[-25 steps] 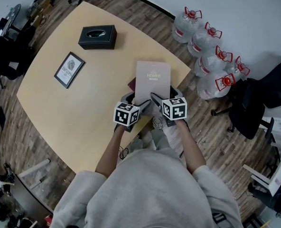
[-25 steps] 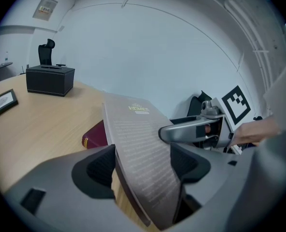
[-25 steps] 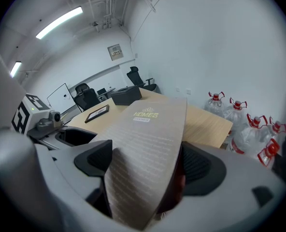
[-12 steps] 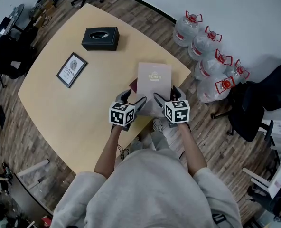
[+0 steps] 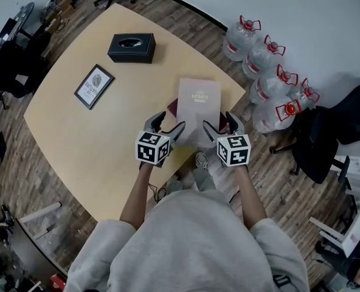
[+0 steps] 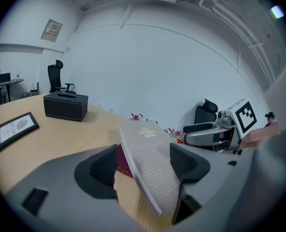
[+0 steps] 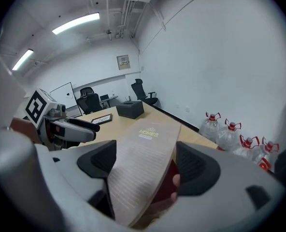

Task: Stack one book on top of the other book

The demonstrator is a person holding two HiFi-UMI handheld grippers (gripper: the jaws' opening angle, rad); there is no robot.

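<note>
A tan book (image 5: 198, 108) lies flat on a maroon book (image 5: 173, 107) near the table's near edge; only a sliver of the maroon one shows at its left. My left gripper (image 5: 166, 125) is open at the tan book's near left corner. My right gripper (image 5: 219, 125) is at the near right corner, jaws closing and still wide. In the left gripper view the tan book (image 6: 148, 153) runs between the pads with the maroon cover (image 6: 122, 161) beside it. The right gripper view shows the same tan book (image 7: 140, 163) over the maroon one (image 7: 164, 185). No pad presses on it.
On the wooden table (image 5: 107, 139) stand a black tissue box (image 5: 131, 47) at the far side and a framed picture (image 5: 94, 86) to the left. Several water bottles (image 5: 268, 66) and a black office chair (image 5: 335, 132) stand on the floor to the right.
Both grippers have drawn back from the tan book's near corners toward the person, risen and spread a little apart. The stacked books have stayed put.
</note>
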